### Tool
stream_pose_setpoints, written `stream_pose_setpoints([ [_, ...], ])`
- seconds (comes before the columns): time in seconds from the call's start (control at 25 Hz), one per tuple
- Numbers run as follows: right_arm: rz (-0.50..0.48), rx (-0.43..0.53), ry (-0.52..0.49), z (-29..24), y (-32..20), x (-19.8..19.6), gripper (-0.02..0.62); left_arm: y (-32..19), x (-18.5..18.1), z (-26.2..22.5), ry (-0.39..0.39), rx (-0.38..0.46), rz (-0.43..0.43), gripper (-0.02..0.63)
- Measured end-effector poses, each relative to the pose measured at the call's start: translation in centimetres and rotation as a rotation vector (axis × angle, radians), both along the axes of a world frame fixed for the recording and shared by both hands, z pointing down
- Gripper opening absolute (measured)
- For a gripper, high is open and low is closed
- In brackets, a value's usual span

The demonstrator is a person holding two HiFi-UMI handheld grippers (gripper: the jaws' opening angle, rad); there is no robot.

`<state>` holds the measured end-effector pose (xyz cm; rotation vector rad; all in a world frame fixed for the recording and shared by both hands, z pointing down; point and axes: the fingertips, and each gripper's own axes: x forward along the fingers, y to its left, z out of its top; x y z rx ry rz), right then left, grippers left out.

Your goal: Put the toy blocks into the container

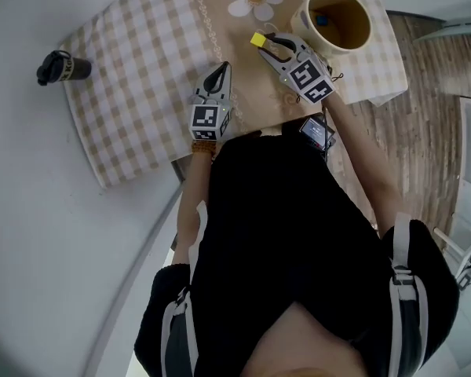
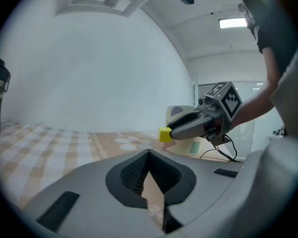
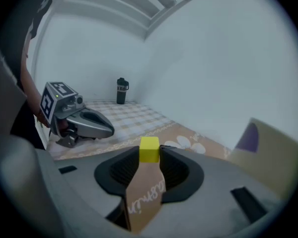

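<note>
Head view | yellow block (image 1: 257, 40) clamped at tips of right gripper (image 1: 264, 45), held above cloth (image 1: 141, 77) | cup (image 1: 304, 23) just to block's right, mouth up, blue block (image 1: 322, 20) inside | left gripper (image 1: 218, 71) clenched, empty, farther from cup | room over rim looks clear; cloth edge just right of cup.

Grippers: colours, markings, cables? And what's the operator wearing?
Left gripper and right gripper: grey curved shells, black ribbed pads, each with a cube of black-and-white square markers. A thin black cable runs off the right one. The person wears a black top.
</note>
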<state>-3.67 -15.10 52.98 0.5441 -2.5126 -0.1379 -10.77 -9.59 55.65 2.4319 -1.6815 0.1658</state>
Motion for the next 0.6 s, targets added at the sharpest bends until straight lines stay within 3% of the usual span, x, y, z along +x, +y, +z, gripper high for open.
stream_pose_setpoints([
  [0.12,0.121,-0.014,0.009,0.5,2.1,5.9,0.137,-0.6,6.4,-1.2,-0.036,0.037,0.211,0.012],
  [0.2,0.138,-0.015,0.005,0.5,2.8,8.1,0.138,-1.4,9.6,-1.7,-0.059,0.061,0.291,0.012],
  [0.4,0.222,-0.034,-0.017,0.2,4.2,12.6,0.137,-3.0,13.6,-1.0,-0.053,0.048,0.379,0.012],
  [0.6,0.287,-0.04,0.013,0.5,4.4,15.4,0.137,-3.1,14.3,0.6,-0.042,0.002,0.393,0.014],
])
